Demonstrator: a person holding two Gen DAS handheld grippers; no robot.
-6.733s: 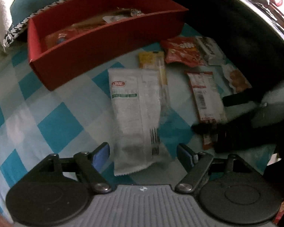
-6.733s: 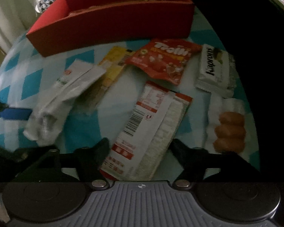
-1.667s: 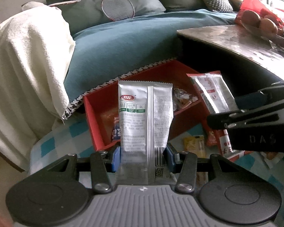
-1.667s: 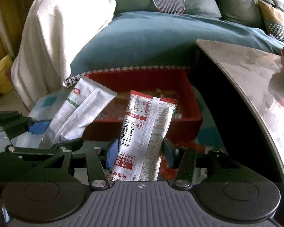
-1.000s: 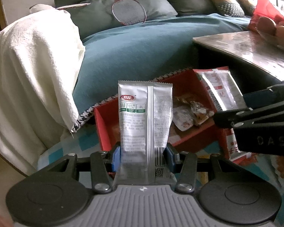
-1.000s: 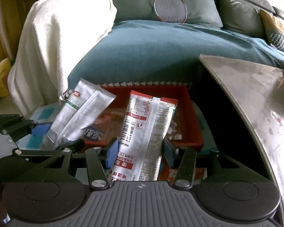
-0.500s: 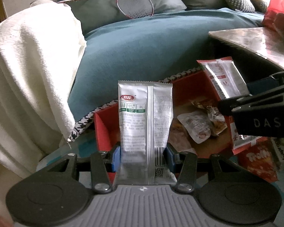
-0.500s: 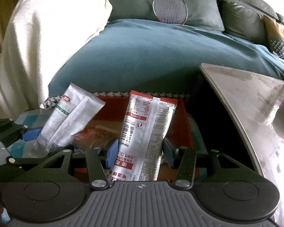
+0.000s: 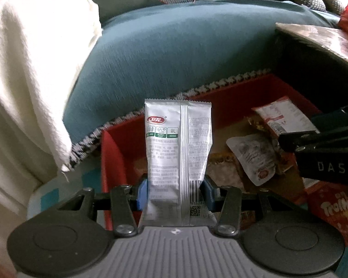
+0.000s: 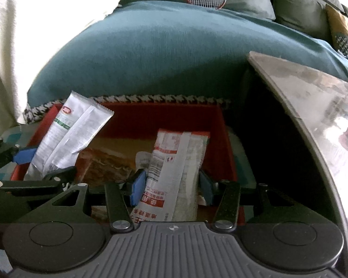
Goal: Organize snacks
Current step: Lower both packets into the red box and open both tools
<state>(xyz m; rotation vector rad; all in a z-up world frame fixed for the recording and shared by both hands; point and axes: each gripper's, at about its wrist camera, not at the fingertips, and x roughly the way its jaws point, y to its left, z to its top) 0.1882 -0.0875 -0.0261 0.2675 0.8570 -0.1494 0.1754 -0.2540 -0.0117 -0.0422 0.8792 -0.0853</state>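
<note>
My left gripper (image 9: 175, 191) is shut on a white snack packet (image 9: 177, 153) with a red logo and green labels, held upright over the left end of the red box (image 9: 109, 159). My right gripper (image 10: 170, 186) is shut on a red-and-white snack packet (image 10: 174, 169) and holds it over the right part of the red box (image 10: 162, 120). Each view shows the other gripper and its packet: the white packet (image 10: 69, 139) at left, the red-and-white packet (image 9: 283, 120) at right. Several snack packs (image 9: 252, 159) lie inside the box.
A red Trolli bag (image 9: 334, 210) lies on the blue-checked cloth in front of the box. A teal sofa cushion (image 9: 185, 53) rises behind the box, a white towel (image 9: 30, 69) at left. A stone tabletop (image 10: 313, 106) overhangs at right.
Both grippers have moved forward and down with their packets, from above the cloth to over the open red box. The box now fills more of both views.
</note>
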